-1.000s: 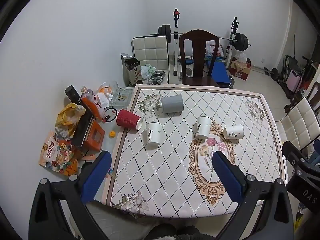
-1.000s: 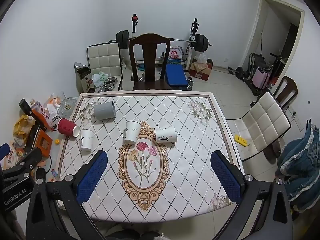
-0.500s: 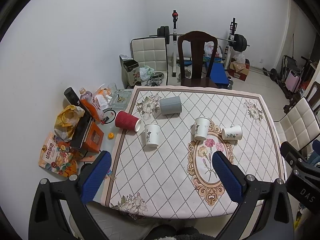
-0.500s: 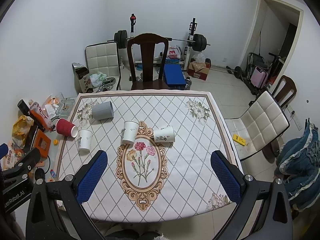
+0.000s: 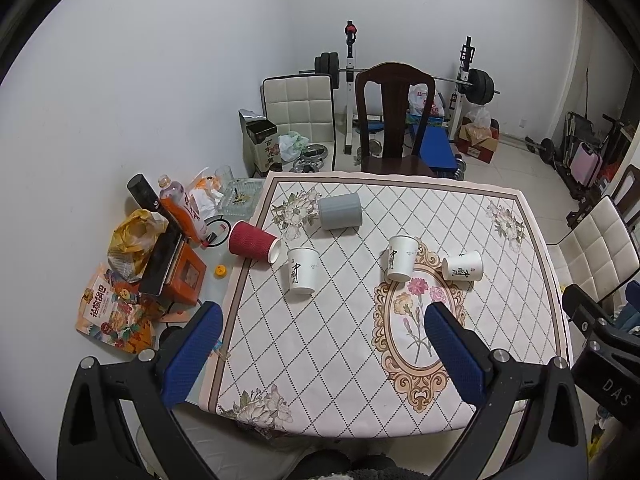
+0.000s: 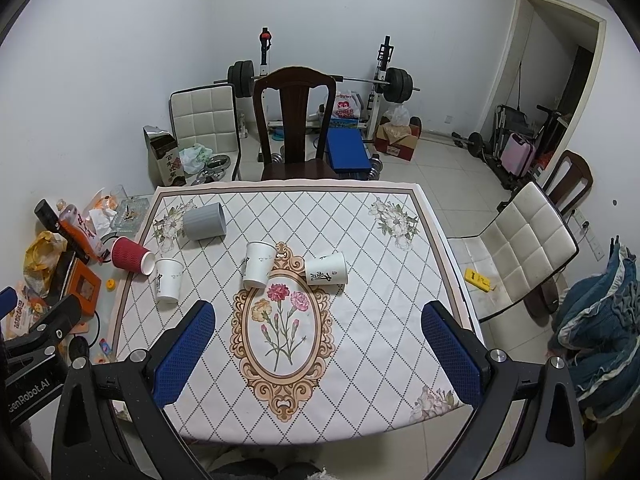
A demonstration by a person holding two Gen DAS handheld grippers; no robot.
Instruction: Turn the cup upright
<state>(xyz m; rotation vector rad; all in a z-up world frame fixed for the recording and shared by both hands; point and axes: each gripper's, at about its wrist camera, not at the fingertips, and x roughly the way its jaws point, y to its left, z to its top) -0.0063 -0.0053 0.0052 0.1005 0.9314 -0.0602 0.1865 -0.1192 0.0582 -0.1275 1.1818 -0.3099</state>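
Observation:
Several cups are on the table's patterned cloth (image 5: 344, 332). A grey cup (image 5: 340, 211) (image 6: 205, 221) lies on its side at the far left. A red ribbed cup (image 5: 253, 241) (image 6: 132, 255) lies on its side at the left edge. A white cup (image 5: 463, 267) (image 6: 326, 268) lies on its side near the middle. Two white cups (image 5: 302, 270) (image 5: 401, 258) stand upright; they also show in the right wrist view (image 6: 168, 280) (image 6: 259, 264). My left gripper (image 5: 320, 320) and right gripper (image 6: 318, 318) are both open and empty, high above the near half of the table.
A dark wooden chair (image 6: 294, 120) stands at the far edge. White padded chairs (image 6: 516, 240) (image 5: 298, 110) stand at the right and far left. Bottles, bags and boxes (image 5: 152, 248) clutter the left side. A weight bench and barbell (image 6: 348, 120) stand behind.
Both grippers have pulled back and up a little; the table and cups look slightly smaller and farther. No cup has moved.

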